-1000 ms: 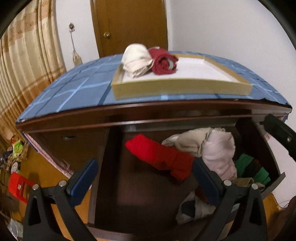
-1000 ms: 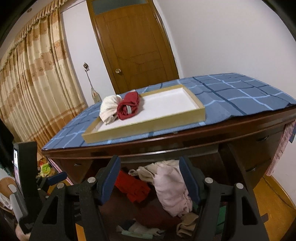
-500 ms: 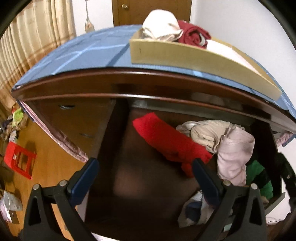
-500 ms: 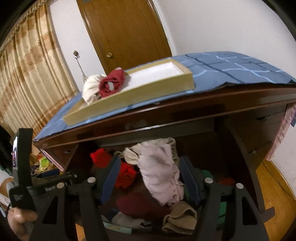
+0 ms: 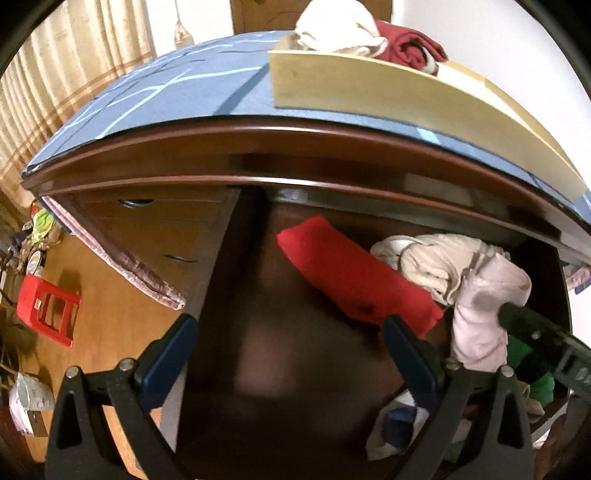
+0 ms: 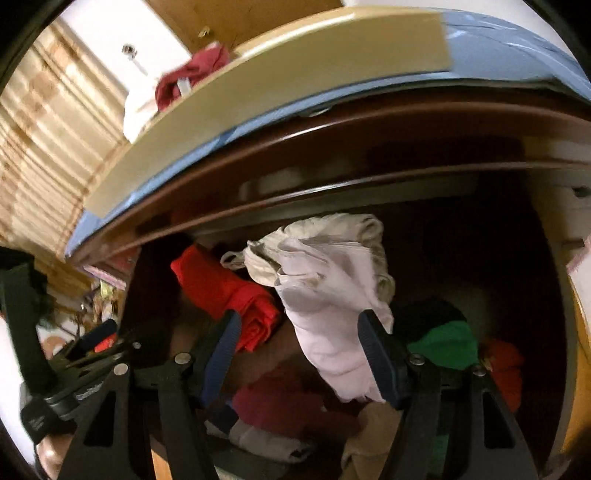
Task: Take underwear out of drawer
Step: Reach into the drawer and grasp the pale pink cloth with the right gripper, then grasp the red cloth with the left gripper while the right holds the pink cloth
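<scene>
Drawer (image 5: 295, 369) open below the front edge of the desk (image 5: 258, 147), dark wood inside, with a heap of underwear toward its right half. Red folded piece (image 5: 351, 273) at the back left of the heap, lying slantwise on the drawer floor. Cream garment (image 5: 439, 258) just right of the red piece, bunched against the back of the drawer, touching it. Pale pink garment (image 6: 332, 317) draped down over the front of the cream one, hanging toward the drawer's front. Green piece (image 6: 443, 343) just right of the pale pink garment, lower in the heap. Maroon piece (image 6: 280, 402) under the pale pink garment, near the drawer's front.

Right hand-held gripper (image 6: 299, 354) pointed down into the drawer, jaws spread, lower part of the pale pink garment between them; right pad against the cloth's edge, left pad clear of it, nothing pinched. Left hand-held gripper (image 5: 291, 350) over the bare left part of the drawer floor, jaws spread wide, nothing between them, red piece just beyond its right finger.

Shallow beige tray (image 5: 369, 85) on the blue checked cloth (image 5: 166, 85) above the drawer, with a white bundle (image 5: 332, 26) and a dark red bundle (image 5: 410, 44) touching in its far left corner.
</scene>
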`<action>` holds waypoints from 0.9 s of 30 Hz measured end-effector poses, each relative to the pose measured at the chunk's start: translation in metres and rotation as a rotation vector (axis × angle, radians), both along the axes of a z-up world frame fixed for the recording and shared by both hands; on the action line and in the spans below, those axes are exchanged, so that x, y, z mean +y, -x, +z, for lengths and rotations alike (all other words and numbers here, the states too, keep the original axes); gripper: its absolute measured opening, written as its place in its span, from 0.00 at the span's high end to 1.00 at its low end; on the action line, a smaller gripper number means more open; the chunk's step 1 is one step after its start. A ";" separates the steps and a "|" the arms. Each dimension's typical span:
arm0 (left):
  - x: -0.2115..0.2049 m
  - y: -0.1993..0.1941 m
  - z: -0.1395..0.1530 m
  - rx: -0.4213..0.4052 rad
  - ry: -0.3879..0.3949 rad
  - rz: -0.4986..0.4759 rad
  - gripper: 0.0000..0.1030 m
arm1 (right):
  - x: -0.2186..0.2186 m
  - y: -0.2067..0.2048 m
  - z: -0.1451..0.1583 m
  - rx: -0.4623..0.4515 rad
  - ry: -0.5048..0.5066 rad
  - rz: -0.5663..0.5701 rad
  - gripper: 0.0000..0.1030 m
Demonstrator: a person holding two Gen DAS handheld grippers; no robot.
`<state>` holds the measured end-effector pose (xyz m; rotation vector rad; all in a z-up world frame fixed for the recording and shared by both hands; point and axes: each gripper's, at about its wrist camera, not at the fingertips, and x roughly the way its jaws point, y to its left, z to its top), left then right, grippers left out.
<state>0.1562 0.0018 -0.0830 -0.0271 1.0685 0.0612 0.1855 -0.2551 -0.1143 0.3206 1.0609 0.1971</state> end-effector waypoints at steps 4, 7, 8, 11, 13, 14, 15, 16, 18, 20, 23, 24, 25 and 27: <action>0.004 -0.006 0.000 0.018 0.027 0.028 0.02 | 0.016 -0.017 -0.012 0.066 0.126 0.056 0.34; 0.003 -0.010 0.000 0.023 0.037 0.040 0.02 | 0.017 -0.026 -0.020 0.109 0.163 0.073 0.34; 0.003 -0.010 0.000 0.026 0.037 0.040 0.02 | 0.016 -0.029 -0.024 0.122 0.168 0.079 0.34; 0.001 -0.014 -0.005 0.048 0.048 0.064 0.02 | 0.016 -0.032 -0.032 0.152 0.172 0.099 0.34; 0.000 -0.016 -0.009 0.065 0.078 0.087 0.02 | 0.013 -0.031 -0.035 0.147 0.166 0.098 0.54; -0.001 -0.017 -0.011 0.073 0.087 0.102 0.02 | 0.010 -0.031 -0.036 0.145 0.159 0.102 0.61; -0.001 -0.018 -0.013 0.080 0.095 0.118 0.02 | 0.007 -0.030 -0.037 0.142 0.138 0.106 0.65; -0.004 -0.017 -0.014 0.084 0.100 0.128 0.02 | 0.004 -0.029 -0.037 0.136 0.121 0.106 0.70; -0.005 -0.020 -0.019 0.105 0.118 0.159 0.02 | -0.003 -0.023 -0.032 0.105 0.097 0.099 0.75; -0.006 -0.021 -0.023 0.117 0.131 0.191 0.02 | -0.006 -0.014 -0.020 0.037 0.084 0.101 0.77; -0.008 -0.025 -0.030 0.141 0.162 0.239 0.02 | -0.007 -0.002 0.002 -0.043 0.091 0.108 0.78; -0.010 -0.026 -0.033 0.147 0.162 0.252 0.02 | -0.009 0.000 0.006 -0.058 0.079 0.111 0.78; -0.011 -0.026 -0.035 0.151 0.164 0.261 0.03 | -0.011 0.001 0.010 -0.072 0.067 0.116 0.78; -0.014 -0.029 -0.040 0.169 0.176 0.284 0.06 | -0.015 0.004 0.016 -0.098 0.059 0.128 0.78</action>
